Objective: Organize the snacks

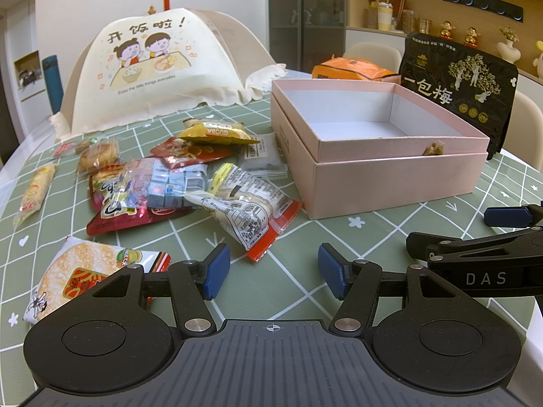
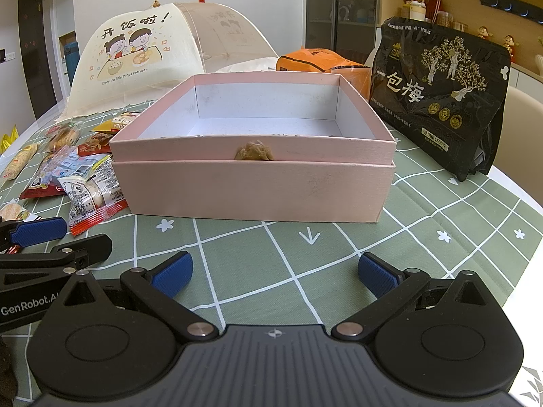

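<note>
The left gripper (image 1: 274, 273) hangs low over the green checked tablecloth (image 1: 298, 237), its blue pads spread wide with nothing between them. The right gripper (image 2: 275, 273) is spread wider still, also holding nothing. The snacks (image 1: 169, 183) lie in a loose heap at about 11 o'clock from the left gripper, with a round cracker packet (image 1: 85, 271) at its 9 o'clock, just beside the left finger. The pink box (image 2: 253, 156) stands open at 12 o'clock from the right gripper, its lid nested beneath it, the heap touching its left side
</note>
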The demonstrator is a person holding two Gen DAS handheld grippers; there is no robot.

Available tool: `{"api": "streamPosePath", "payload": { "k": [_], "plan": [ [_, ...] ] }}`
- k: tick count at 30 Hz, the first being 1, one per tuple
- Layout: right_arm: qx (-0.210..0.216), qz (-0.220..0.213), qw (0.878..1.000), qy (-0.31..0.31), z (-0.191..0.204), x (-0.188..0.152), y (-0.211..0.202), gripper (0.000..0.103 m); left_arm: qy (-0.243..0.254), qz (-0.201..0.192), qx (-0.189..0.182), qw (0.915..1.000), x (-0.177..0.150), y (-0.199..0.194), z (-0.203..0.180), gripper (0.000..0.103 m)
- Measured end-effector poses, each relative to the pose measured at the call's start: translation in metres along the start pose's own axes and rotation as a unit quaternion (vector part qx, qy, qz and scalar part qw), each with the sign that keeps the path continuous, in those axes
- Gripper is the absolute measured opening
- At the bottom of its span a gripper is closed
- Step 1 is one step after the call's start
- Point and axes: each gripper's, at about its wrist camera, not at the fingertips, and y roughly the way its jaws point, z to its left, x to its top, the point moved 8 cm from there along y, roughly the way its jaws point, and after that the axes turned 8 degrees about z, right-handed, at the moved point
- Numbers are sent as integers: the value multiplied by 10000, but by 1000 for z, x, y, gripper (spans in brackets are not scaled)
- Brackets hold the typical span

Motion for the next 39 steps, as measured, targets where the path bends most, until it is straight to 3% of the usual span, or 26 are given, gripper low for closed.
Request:
{"api": "streamPosePath", "payload": {
  "k": [36,39],
  "plan": [
    [13,3,10000,11,-1,-1,-2,103,-3,0,-2,10000,4,-3,0,66],
    [64,484,9988,-5,0,-3,-8,103,-19,-2,-18,10000,4,-4,0,66]
  ]
}}
